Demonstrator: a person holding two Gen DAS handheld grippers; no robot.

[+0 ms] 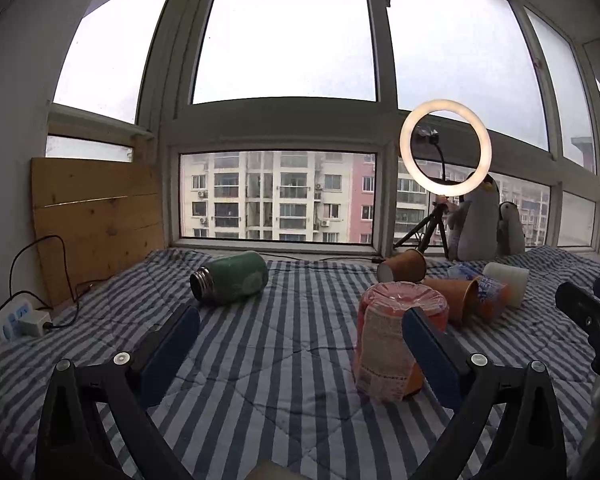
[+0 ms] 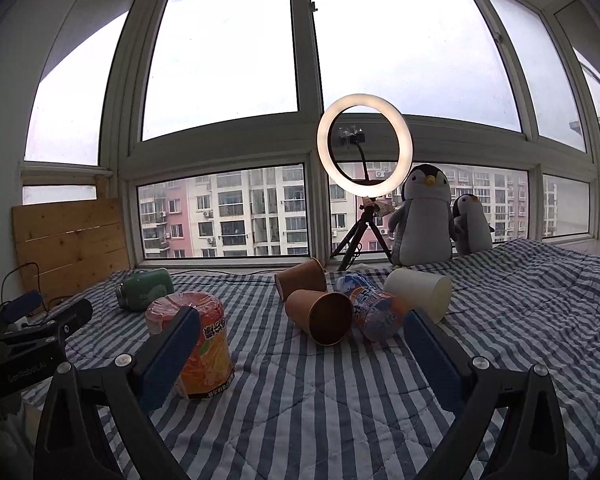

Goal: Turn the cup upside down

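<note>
An orange plastic-wrapped cup point(image 1: 384, 344) stands upside down on the striped quilt; it also shows in the right wrist view point(image 2: 204, 344). My left gripper point(image 1: 300, 332) is open and empty, its right finger point(image 1: 432, 352) just in front of that cup. My right gripper point(image 2: 300, 336) is open and empty, its left finger point(image 2: 172, 356) in front of the same cup. Two brown paper cups point(image 2: 324, 316) point(image 2: 302, 278), a blue-orange cup point(image 2: 376, 314) and a white cup point(image 2: 420, 290) lie on their sides beyond.
A green flask point(image 1: 232, 282) lies on its side at the left. A ring light on a tripod point(image 2: 364, 148) and two penguin plush toys point(image 2: 422, 216) stand by the window. A wooden board point(image 1: 96, 220) and a power strip point(image 1: 8, 322) are at the left wall.
</note>
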